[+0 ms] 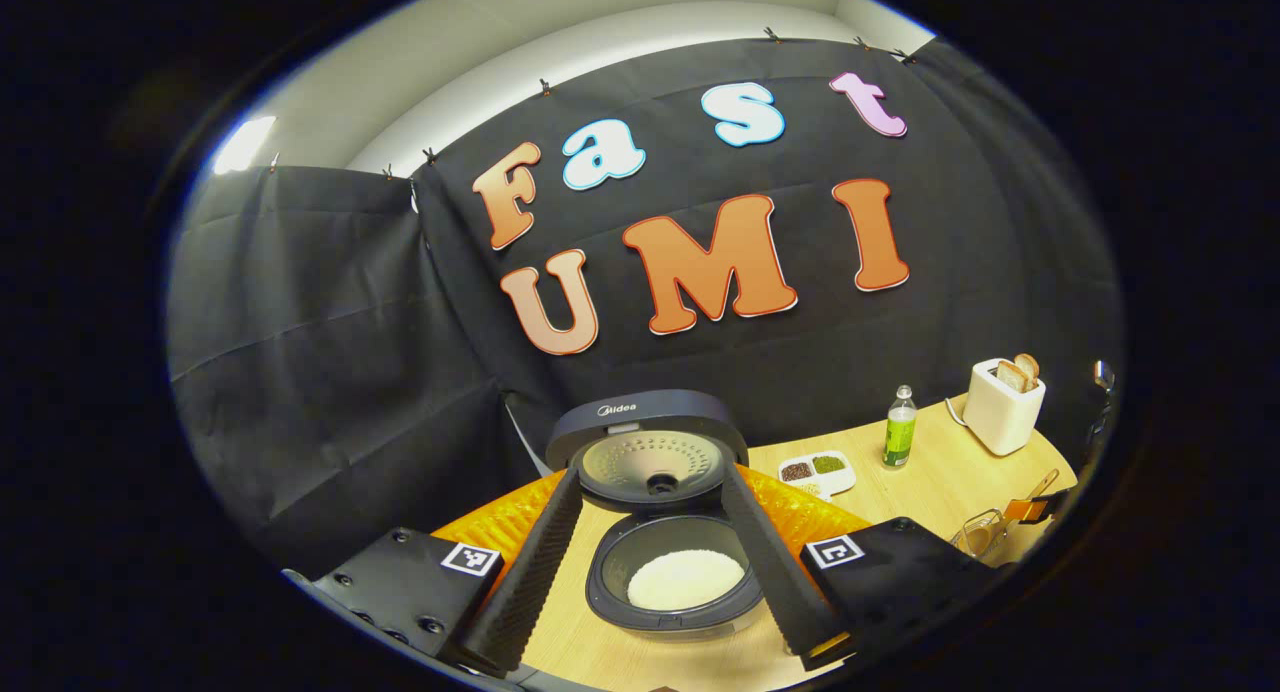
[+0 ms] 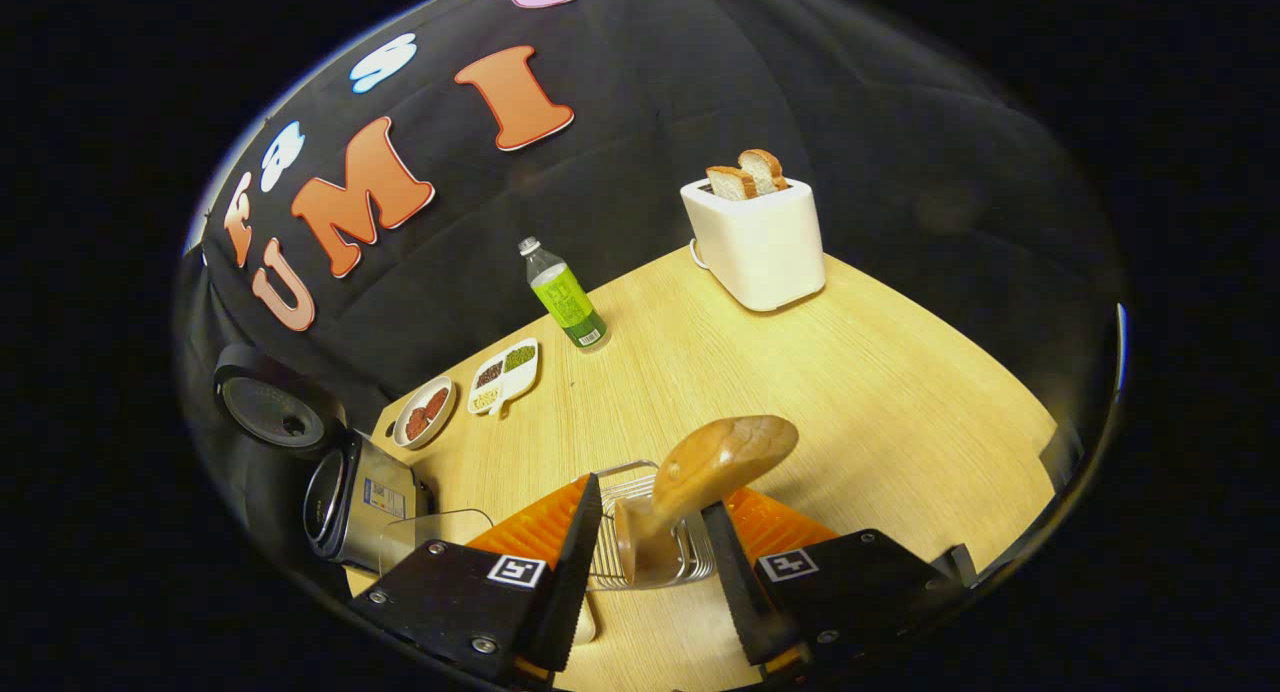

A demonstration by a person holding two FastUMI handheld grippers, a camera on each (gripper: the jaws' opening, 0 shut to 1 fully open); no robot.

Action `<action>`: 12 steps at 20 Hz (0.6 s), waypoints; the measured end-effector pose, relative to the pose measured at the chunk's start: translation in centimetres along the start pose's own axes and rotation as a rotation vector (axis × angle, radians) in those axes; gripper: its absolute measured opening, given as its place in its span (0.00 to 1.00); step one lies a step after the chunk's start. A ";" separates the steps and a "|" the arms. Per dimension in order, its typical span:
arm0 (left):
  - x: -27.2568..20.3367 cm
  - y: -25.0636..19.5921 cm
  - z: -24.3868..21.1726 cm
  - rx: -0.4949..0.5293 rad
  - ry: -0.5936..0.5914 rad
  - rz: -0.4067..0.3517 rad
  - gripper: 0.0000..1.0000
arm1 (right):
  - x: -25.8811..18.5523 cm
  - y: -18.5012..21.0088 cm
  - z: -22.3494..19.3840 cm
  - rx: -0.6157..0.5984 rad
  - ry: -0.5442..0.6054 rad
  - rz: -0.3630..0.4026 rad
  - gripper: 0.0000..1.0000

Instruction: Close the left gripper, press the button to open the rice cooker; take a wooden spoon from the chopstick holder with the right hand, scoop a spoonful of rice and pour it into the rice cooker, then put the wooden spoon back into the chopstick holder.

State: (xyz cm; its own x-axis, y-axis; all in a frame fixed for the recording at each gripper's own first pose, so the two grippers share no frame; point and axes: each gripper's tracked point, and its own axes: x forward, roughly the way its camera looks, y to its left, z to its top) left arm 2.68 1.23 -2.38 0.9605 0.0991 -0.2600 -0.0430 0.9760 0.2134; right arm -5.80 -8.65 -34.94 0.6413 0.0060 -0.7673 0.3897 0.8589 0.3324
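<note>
Spoon going back into its holder, cooker open with rice in the pot.

Nearest, the right gripper points down at the wire chopstick holder, and the wooden spoon stands in it, bowl end up, between the fingers; I cannot tell whether they press on the handle or have let go. This looks like the last step: what remains, I judge, is to spread the fingers and lift straight up without tipping the holder. The left gripper is held level with its fingers wide, framing the rice cooker, whose lid stands up and whose pot holds white rice. Farther back on the table stand a bottle and a toaster.
</note>
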 end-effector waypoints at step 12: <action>-0.6 -0.2 -0.9 0.034 0.030 -0.017 0.95 | 2.8 -0.7 -0.3 0.023 0.007 -0.068 0.15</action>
State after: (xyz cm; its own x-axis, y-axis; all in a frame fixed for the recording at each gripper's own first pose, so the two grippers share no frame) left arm 1.89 1.12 -3.11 0.9523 0.0892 -0.2919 -0.0171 0.9704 0.2407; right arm -4.47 -9.05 -37.45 0.6085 -0.0484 -0.7920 0.4470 0.8456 0.2918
